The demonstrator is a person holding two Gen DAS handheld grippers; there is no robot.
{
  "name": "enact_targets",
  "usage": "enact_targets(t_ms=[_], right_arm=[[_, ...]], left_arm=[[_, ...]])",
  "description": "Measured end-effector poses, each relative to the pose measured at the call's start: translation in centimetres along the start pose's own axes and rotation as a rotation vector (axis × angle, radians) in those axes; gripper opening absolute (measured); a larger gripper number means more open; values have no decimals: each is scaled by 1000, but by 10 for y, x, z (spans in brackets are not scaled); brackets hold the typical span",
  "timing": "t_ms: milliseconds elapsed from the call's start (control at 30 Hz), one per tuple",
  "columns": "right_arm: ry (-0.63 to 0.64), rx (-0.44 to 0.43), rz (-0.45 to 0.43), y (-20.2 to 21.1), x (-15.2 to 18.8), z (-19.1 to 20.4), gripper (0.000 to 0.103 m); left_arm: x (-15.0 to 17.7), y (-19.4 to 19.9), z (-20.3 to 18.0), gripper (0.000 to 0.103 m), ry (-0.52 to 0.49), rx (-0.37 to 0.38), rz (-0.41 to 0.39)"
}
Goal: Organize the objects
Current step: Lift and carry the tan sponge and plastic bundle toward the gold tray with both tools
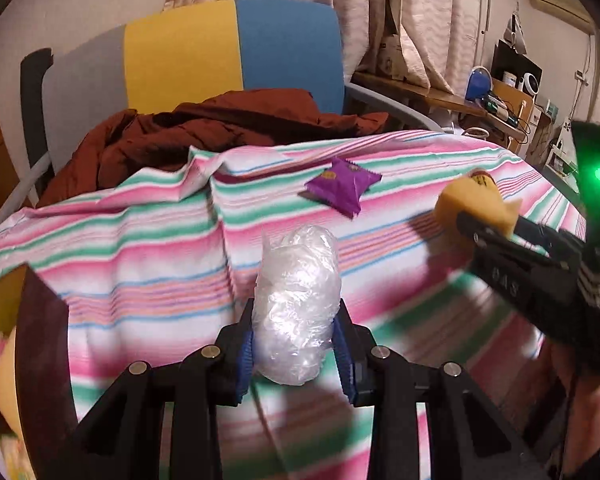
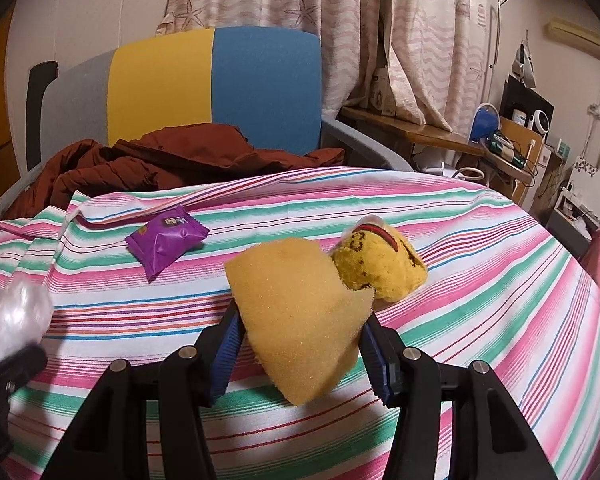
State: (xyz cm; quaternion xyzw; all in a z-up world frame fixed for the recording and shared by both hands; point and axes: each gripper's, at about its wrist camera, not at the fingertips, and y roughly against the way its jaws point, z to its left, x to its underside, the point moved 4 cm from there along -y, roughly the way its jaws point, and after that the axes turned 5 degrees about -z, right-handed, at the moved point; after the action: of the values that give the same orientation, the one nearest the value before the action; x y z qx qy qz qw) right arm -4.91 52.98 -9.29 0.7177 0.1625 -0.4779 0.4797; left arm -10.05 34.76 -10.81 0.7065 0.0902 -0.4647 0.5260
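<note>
My left gripper [image 1: 296, 336] is shut on a crumpled clear plastic bag [image 1: 298, 304] and holds it above the striped cloth [image 1: 148, 248]. My right gripper [image 2: 300, 340] is shut on a yellow sponge piece [image 2: 300, 316], lifted over the cloth [image 2: 480, 280]. The right gripper also shows in the left wrist view [image 1: 500, 236], holding the sponge [image 1: 464, 204]. A purple snack packet [image 1: 342, 188] lies on the cloth, also in the right wrist view [image 2: 166, 240]. A yellow plush toy with a red mouth [image 2: 380, 264] lies just beyond the sponge.
A dark box [image 1: 40, 344] with colourful items stands at the left edge. A rust-brown jacket [image 1: 204, 128] lies on a grey, yellow and blue chair [image 1: 236, 48] behind the table. A cluttered shelf [image 2: 500, 148] and curtains are at the right.
</note>
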Motion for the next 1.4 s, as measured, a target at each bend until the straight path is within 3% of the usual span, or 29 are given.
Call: enact_targets(t_ms=[333, 1000, 1400], right_arm=[[44, 21, -60, 22, -2, 9, 56], [121, 21, -75, 72, 20, 36, 56], [136, -67, -27, 107, 37, 70, 56]], left_arm=[[14, 25, -17, 34, -115, 19, -57], [48, 62, -1, 34, -102, 44, -69], [77, 89, 15, 34, -98, 69, -45]])
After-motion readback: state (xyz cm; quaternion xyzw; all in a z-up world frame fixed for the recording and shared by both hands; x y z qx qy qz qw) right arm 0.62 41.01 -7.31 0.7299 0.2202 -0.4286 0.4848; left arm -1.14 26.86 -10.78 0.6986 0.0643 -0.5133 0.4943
